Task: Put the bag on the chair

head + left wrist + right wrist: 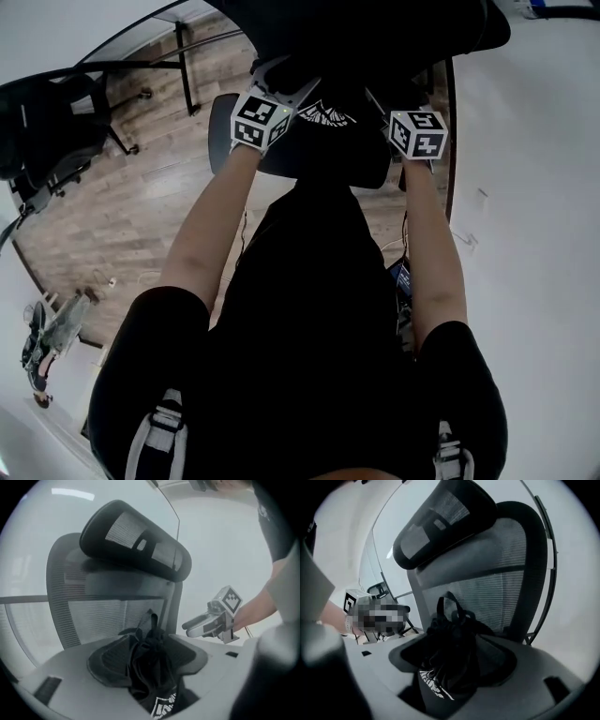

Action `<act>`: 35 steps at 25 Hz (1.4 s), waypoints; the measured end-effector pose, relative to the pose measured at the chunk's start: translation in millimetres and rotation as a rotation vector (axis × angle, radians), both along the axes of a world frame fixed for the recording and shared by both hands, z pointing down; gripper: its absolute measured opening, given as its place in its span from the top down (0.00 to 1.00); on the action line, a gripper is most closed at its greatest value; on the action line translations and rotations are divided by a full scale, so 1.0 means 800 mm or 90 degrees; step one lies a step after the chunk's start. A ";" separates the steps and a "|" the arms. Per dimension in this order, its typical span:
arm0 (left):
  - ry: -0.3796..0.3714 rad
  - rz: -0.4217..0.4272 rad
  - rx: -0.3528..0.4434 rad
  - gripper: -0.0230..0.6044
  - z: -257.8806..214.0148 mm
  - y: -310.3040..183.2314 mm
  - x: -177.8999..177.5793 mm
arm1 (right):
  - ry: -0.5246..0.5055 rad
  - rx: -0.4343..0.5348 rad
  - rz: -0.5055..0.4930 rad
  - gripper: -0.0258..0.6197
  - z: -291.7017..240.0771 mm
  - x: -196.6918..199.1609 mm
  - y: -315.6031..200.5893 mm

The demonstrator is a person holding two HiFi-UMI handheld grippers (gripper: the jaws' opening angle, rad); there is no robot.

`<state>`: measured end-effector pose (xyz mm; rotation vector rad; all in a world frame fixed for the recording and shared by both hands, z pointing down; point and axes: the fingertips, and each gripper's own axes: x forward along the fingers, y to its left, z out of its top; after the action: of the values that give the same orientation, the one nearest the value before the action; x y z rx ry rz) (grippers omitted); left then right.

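Note:
A black drawstring bag (325, 114) with a white print sits on the dark seat (281, 161) of a black mesh office chair (487, 581). Its handles (446, 603) stand up in front of the backrest, under the headrest (136, 538). My left gripper (279, 86) is at the bag's left and my right gripper (412, 112) at its right. Both are open, their pale fingers (42, 700) spread wide to either side of the bag (150, 667) without pressing on it. From the left gripper view I see the right gripper (190, 624) hanging free beside the backrest.
A second black office chair (52, 122) stands at the far left on the wood floor (141, 206), beside a black desk frame (183, 56). A white wall (534, 187) runs along the right. Cables (398, 272) lie on the floor near it, and shoes (47, 342) at the lower left.

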<state>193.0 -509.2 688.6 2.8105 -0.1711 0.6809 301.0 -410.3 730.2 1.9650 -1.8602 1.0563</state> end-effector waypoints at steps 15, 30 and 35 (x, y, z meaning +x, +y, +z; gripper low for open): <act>0.117 0.072 0.071 0.59 -0.245 0.084 -0.042 | 0.090 0.201 -0.001 0.51 -0.284 -0.082 0.059; 0.239 0.160 0.111 0.84 -0.432 0.182 -0.121 | 0.188 0.344 -0.090 0.76 -0.485 -0.212 0.125; 0.263 0.165 0.112 0.94 -0.453 0.192 -0.145 | 0.171 0.369 -0.073 0.94 -0.498 -0.231 0.125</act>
<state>76.8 -355.6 326.5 3.0994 0.2216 0.1234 116.3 -310.1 332.1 2.1085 -2.2505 0.2040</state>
